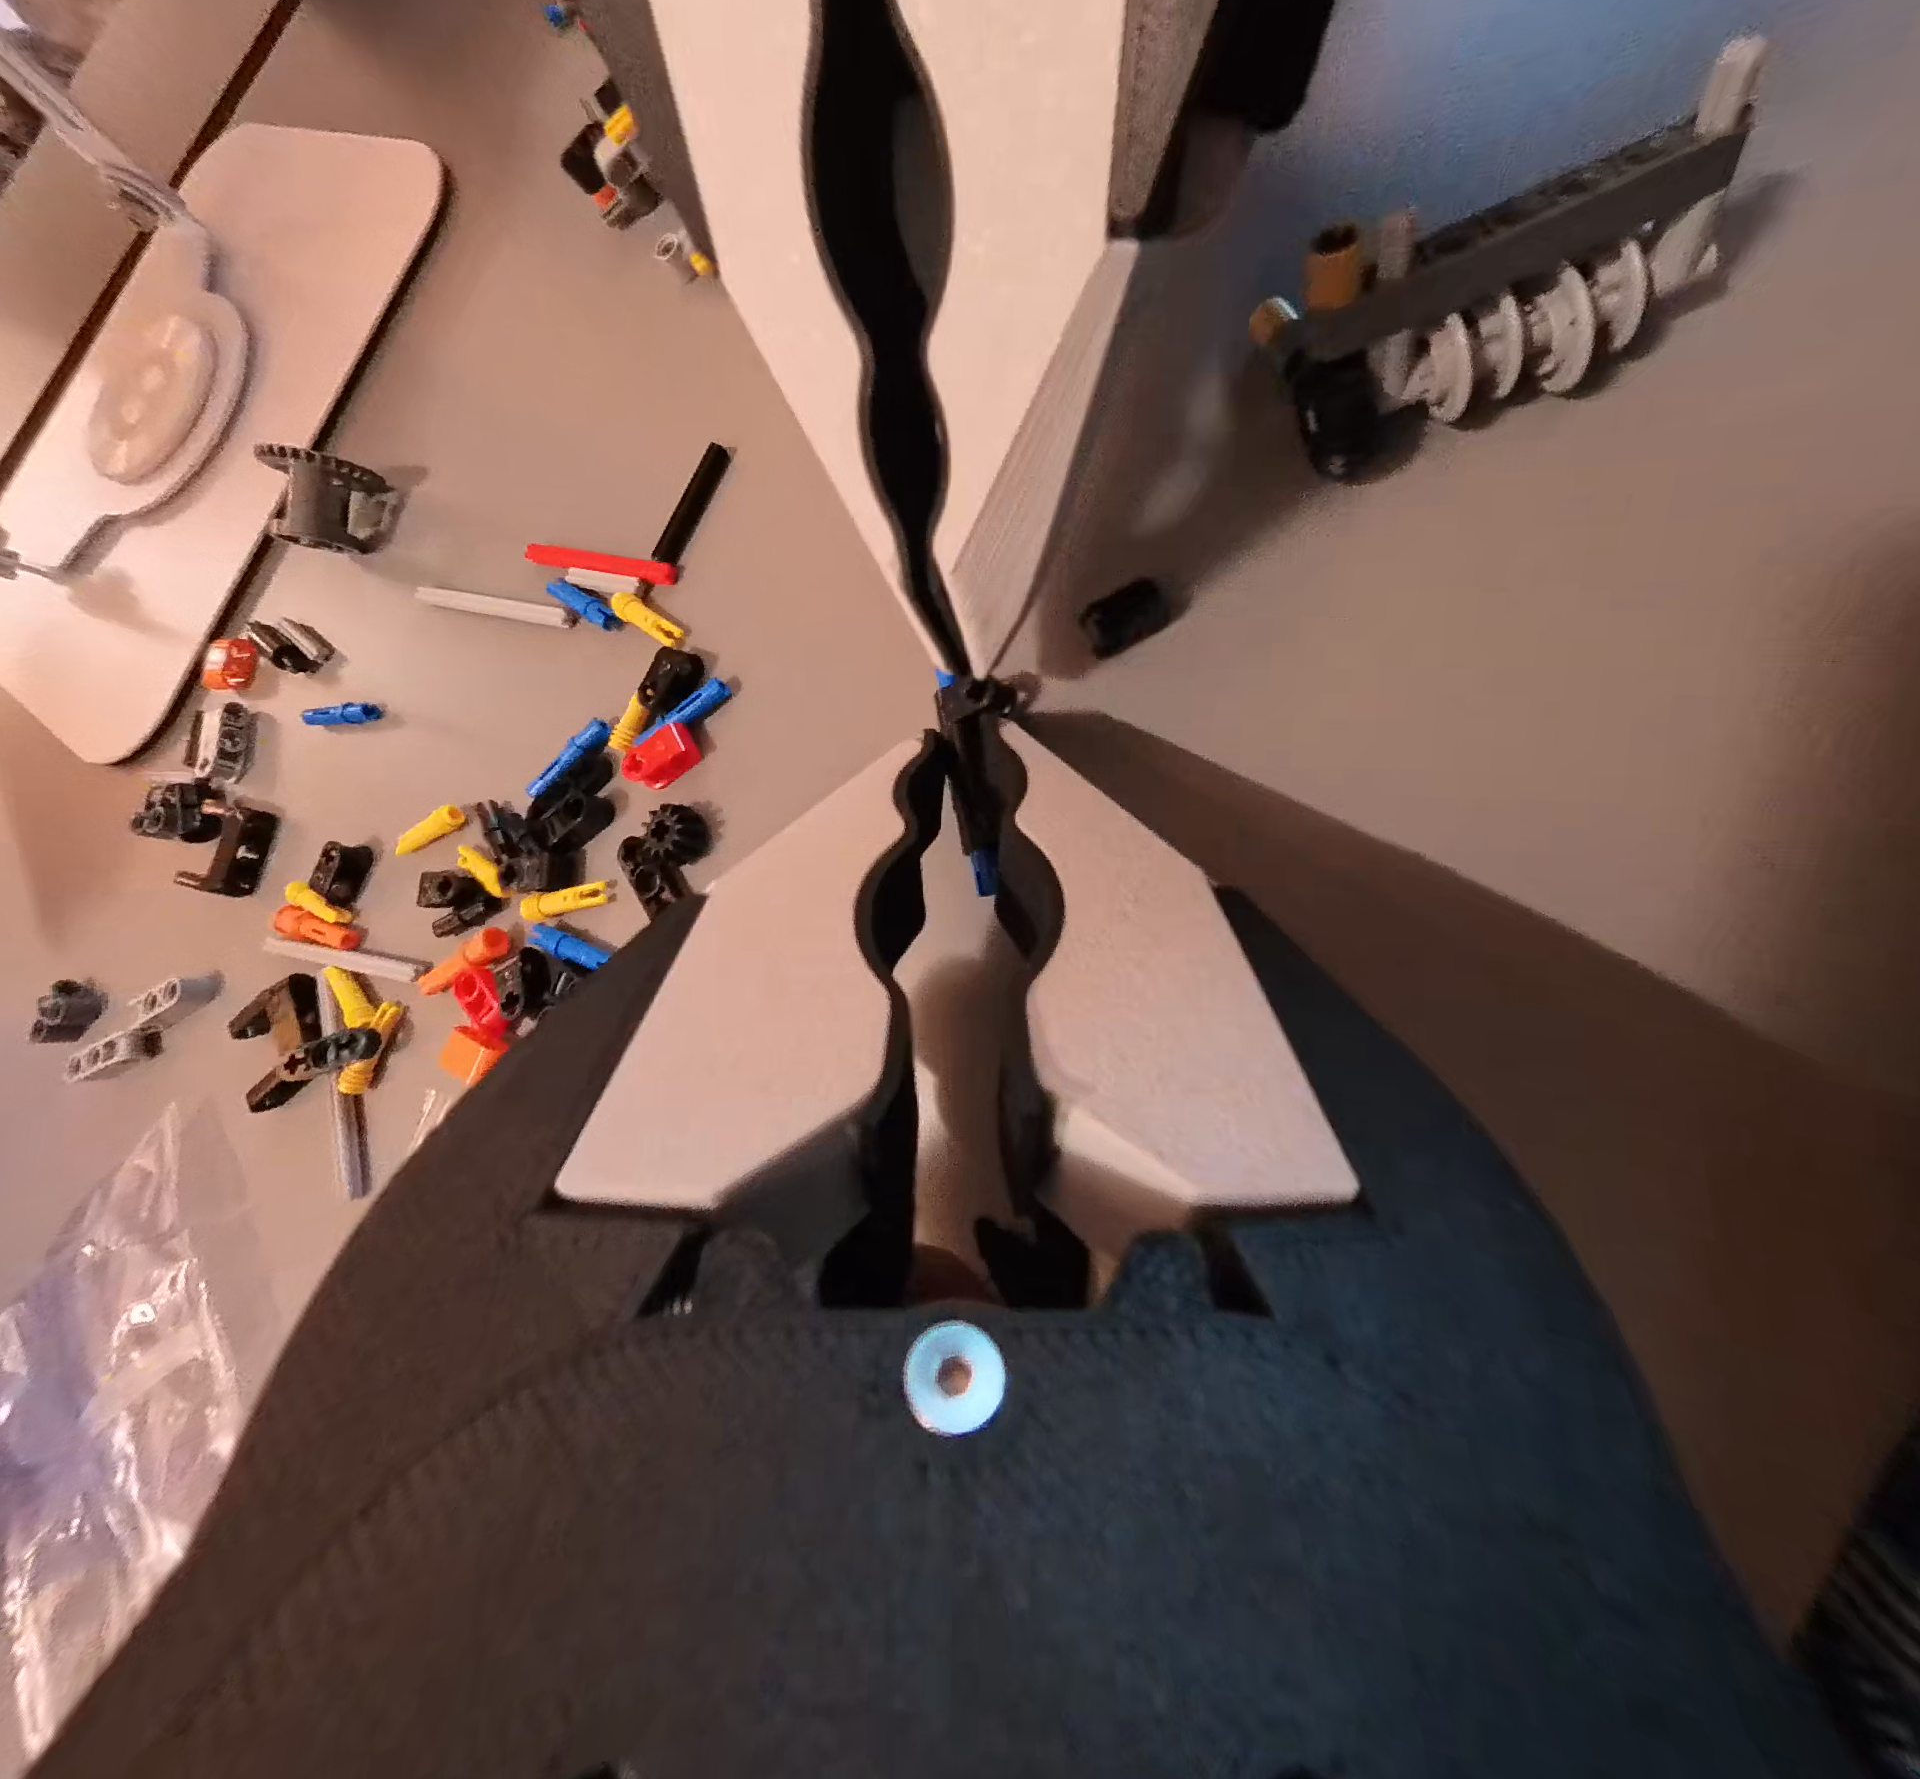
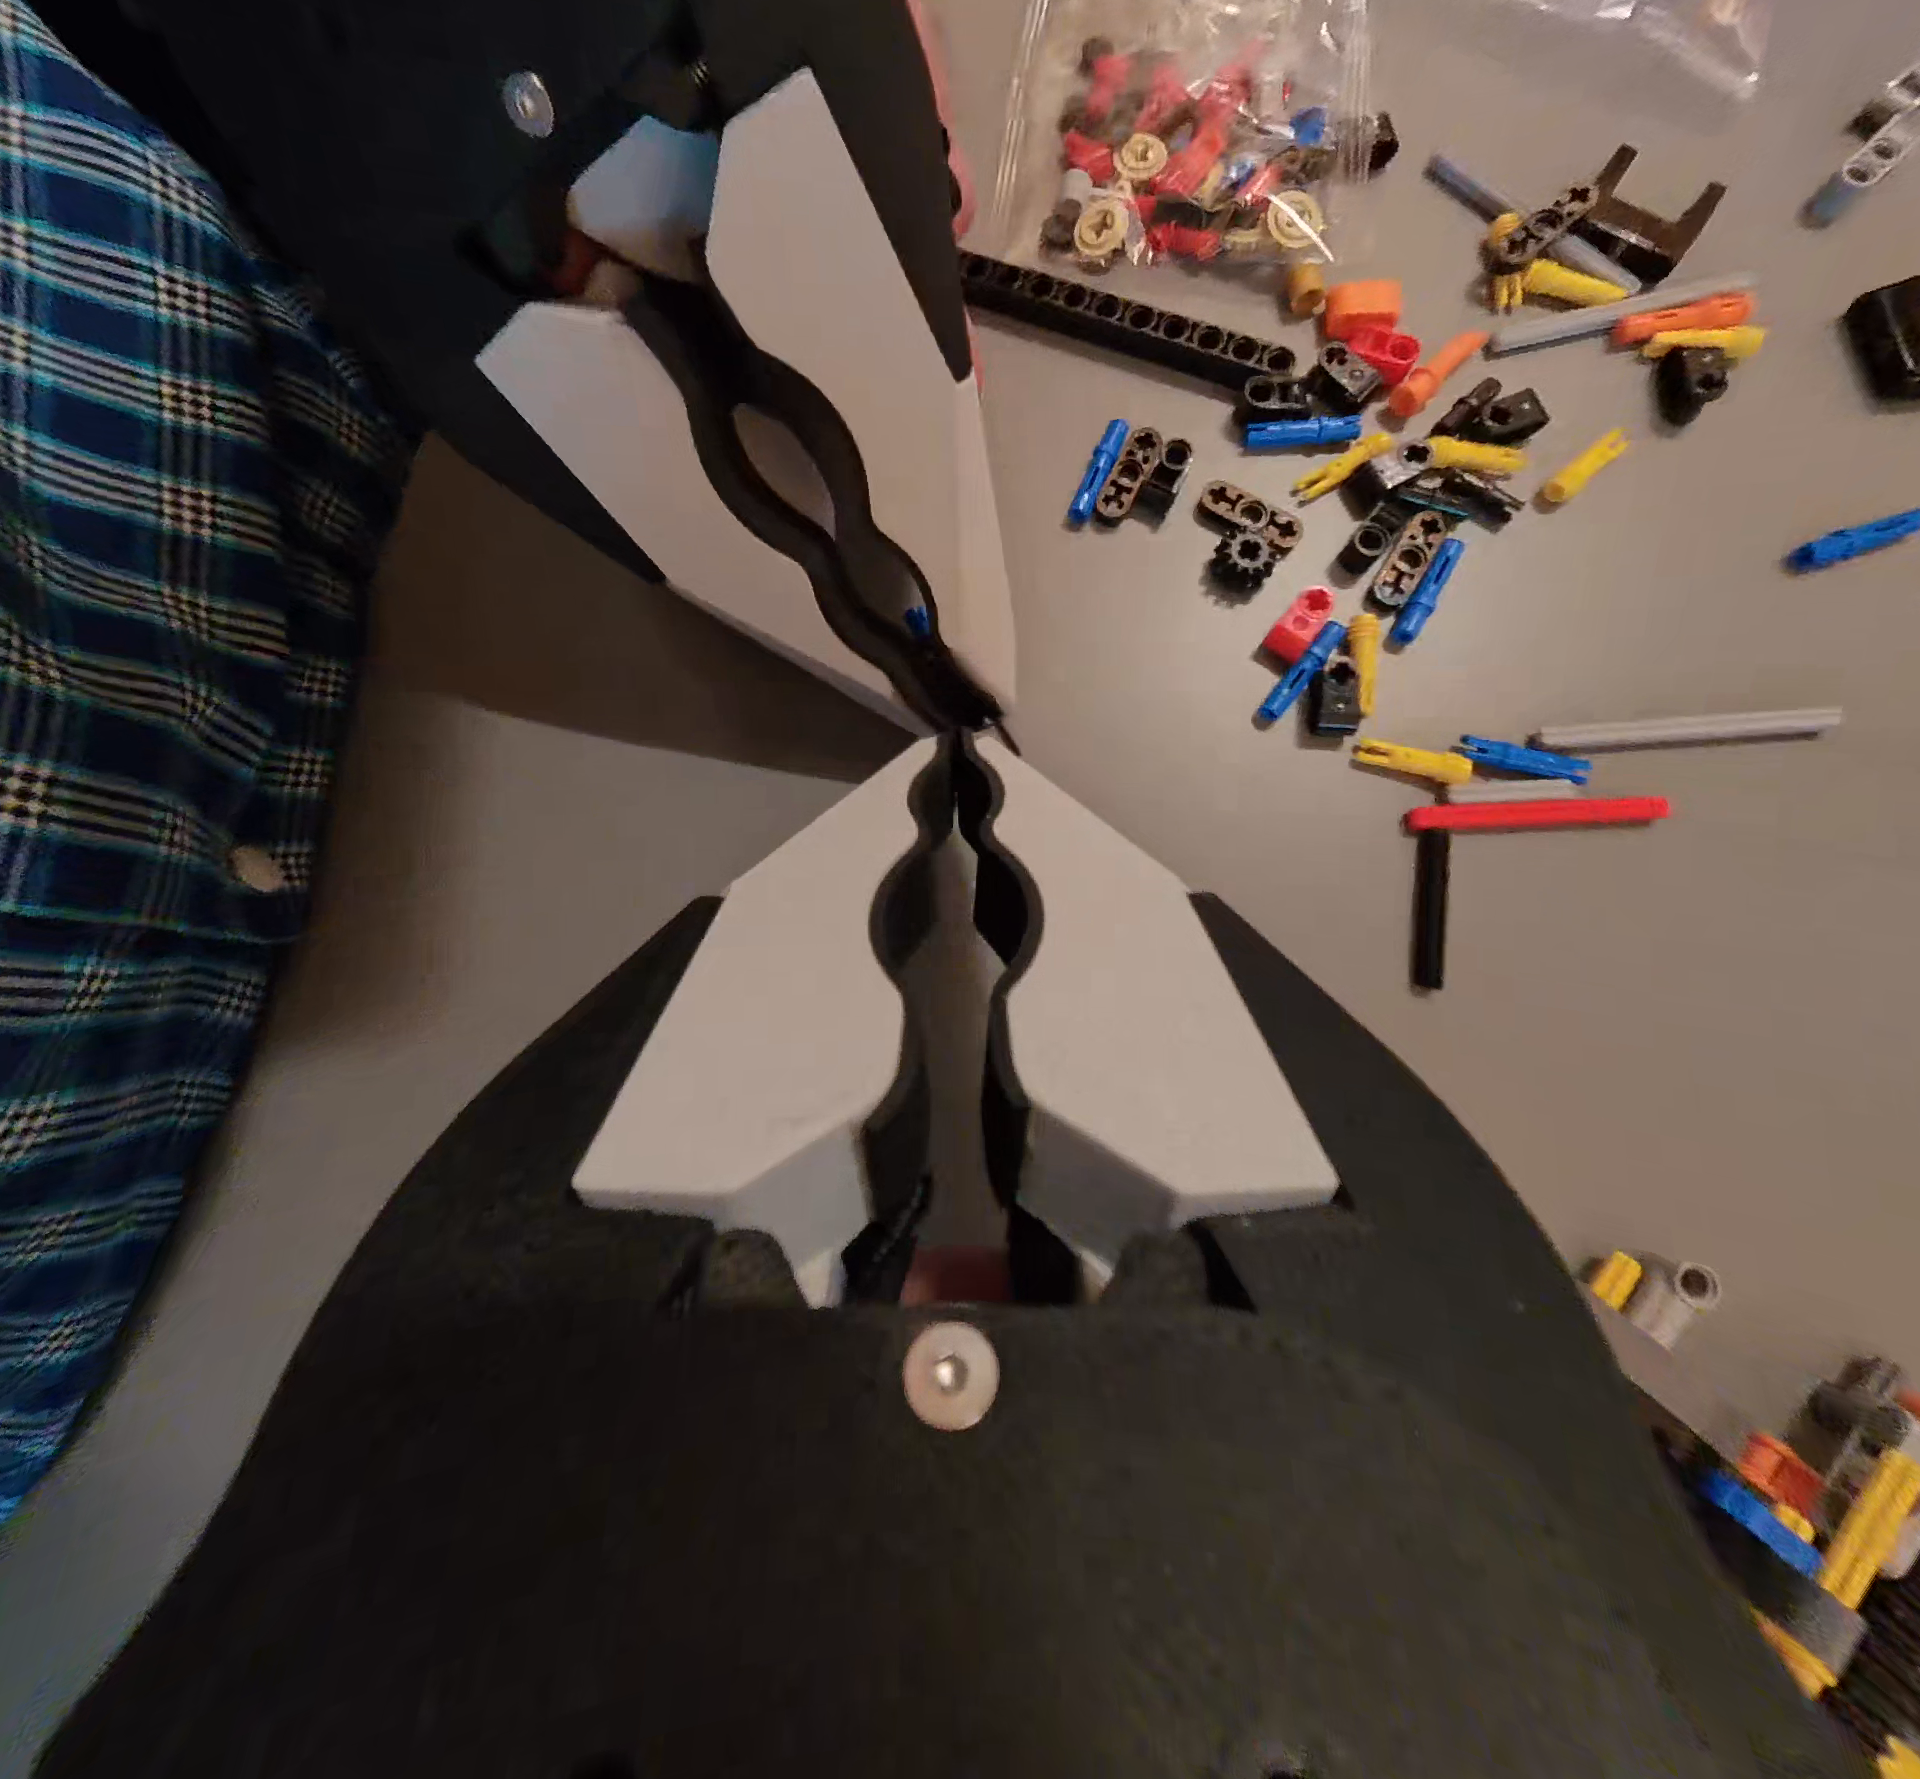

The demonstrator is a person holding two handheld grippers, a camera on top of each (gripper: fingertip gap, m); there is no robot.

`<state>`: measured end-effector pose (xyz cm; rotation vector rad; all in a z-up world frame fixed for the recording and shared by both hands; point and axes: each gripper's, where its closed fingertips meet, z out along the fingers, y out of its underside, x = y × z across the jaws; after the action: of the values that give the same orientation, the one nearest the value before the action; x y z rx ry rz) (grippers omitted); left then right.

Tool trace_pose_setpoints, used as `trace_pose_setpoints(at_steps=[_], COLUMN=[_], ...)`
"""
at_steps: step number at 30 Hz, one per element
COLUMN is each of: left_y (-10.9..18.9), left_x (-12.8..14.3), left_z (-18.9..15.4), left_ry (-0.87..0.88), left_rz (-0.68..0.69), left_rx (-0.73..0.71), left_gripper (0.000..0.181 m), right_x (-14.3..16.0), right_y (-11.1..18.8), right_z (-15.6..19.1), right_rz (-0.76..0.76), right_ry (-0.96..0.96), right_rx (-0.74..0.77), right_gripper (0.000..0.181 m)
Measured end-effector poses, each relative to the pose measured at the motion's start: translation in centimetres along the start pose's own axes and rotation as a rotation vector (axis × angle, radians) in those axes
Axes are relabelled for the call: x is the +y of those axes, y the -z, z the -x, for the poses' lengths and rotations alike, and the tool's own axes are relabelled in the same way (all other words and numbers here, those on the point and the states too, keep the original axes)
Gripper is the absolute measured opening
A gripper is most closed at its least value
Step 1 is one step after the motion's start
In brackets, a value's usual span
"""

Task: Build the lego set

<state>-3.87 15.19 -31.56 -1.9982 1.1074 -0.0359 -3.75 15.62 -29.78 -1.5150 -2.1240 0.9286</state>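
Note:
My left gripper (image 1: 971, 742) is shut on a small black connector piece (image 1: 977, 799) with a blue pin (image 1: 985, 872) sticking out between the fingers. My right gripper (image 2: 958, 750) is shut too, and its tips meet the left one's tips head-on, pinched on the far end of the same black piece (image 2: 971, 716). In the left wrist view the right gripper (image 1: 961, 669) comes in from the top. In the right wrist view the left gripper (image 2: 961, 701) comes in from the upper left, with the blue pin (image 2: 914, 621) showing. Both are held above the grey table.
Loose pins, axles and connectors (image 1: 540, 825) are scattered on the table (image 2: 1434, 524). A dark beam assembly with white gears (image 1: 1507, 316) lies right. A bag of parts (image 2: 1195, 98), a long black beam (image 2: 1122, 316), a partial build (image 2: 1839, 1521) and a plaid-clothed person (image 2: 125, 586) are nearby. Both grippers' tips are close together, under 4 cm apart.

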Motion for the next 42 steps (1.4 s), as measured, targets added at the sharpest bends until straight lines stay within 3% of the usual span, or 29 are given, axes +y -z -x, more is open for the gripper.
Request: trace_pose_setpoints(at_steps=[9,14,21,27,34,36,38,42], left_y=[0.0,0.1,0.3,0.6,0.6,0.6,0.6,0.6], left_x=[-0.1,-0.1,0.0,0.2,0.1,0.1,0.0,0.0], left_z=[-0.1,0.0,0.0,0.0,0.0,0.1,0.2,0.2], left_ry=[0.009,0.010,0.003,-0.006,-0.017,-0.020,-0.022,-0.027], left_rz=[-0.005,-0.002,-0.001,-0.005,-0.008,-0.008,-0.009,-0.009], left_rx=[0.016,0.008,0.002,0.004,0.008,0.006,0.004,0.000], left_gripper=[0.005,0.005,0.005,0.005,0.005,0.005,0.005,0.005], right_x=[1.2,2.3,2.7,2.6,1.9,1.8,1.8,1.7], right_y=[1.3,1.3,0.0,0.1,0.4,0.0,0.1,1.2], right_z=[-0.2,1.9,1.3,0.6,-2.1,-1.9,-1.9,-1.6], right_rz=[0.046,0.139,0.235,0.181,0.118,0.117,0.118,0.111], right_ry=[-0.019,-0.074,-0.067,-0.116,-0.172,-0.174,-0.160,-0.124], right_rx=[0.015,-0.016,0.057,0.061,0.175,0.160,0.167,0.180], right_gripper=[0.000,0.022,0.005,0.005,0.006,0.022,0.026,0.008])
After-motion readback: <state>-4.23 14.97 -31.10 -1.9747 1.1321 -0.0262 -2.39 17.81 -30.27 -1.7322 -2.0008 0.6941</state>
